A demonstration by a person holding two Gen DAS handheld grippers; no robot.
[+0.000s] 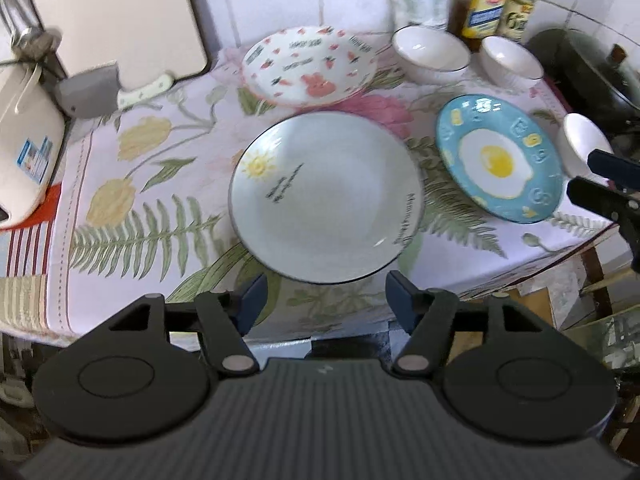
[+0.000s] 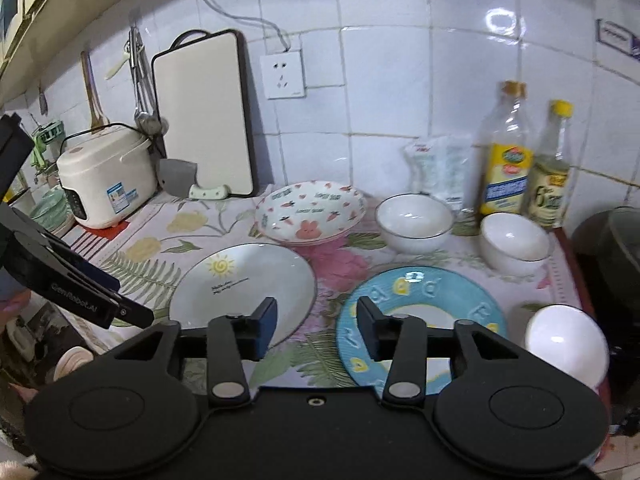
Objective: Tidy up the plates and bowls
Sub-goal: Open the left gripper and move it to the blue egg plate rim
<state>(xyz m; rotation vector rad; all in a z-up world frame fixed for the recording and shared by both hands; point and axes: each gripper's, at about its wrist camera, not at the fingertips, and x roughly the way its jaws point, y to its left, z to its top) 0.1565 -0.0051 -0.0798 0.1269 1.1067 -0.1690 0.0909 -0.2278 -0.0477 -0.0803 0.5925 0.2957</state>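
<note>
On the floral cloth lie a pale sun-print plate (image 1: 326,196) (image 2: 244,286), a strawberry-print plate (image 1: 310,66) (image 2: 310,212) behind it, and a blue fried-egg plate (image 1: 498,158) (image 2: 420,312) to the right. Two white bowls (image 1: 430,54) (image 1: 512,60) stand at the back, also in the right wrist view (image 2: 414,222) (image 2: 516,242). A third white bowl (image 1: 584,144) (image 2: 568,346) sits at the right edge. My left gripper (image 1: 326,296) is open and empty just short of the sun plate's near rim. My right gripper (image 2: 316,320) is open and empty above the gap between sun plate and blue plate.
A rice cooker (image 2: 106,176), cutting board (image 2: 204,116) and cleaver (image 2: 180,180) stand at the back left. Two bottles (image 2: 506,156) (image 2: 552,172) and a plastic bag (image 2: 440,172) line the tiled wall. A dark pot (image 1: 592,68) stands at the far right. The table's front edge (image 1: 360,320) is near.
</note>
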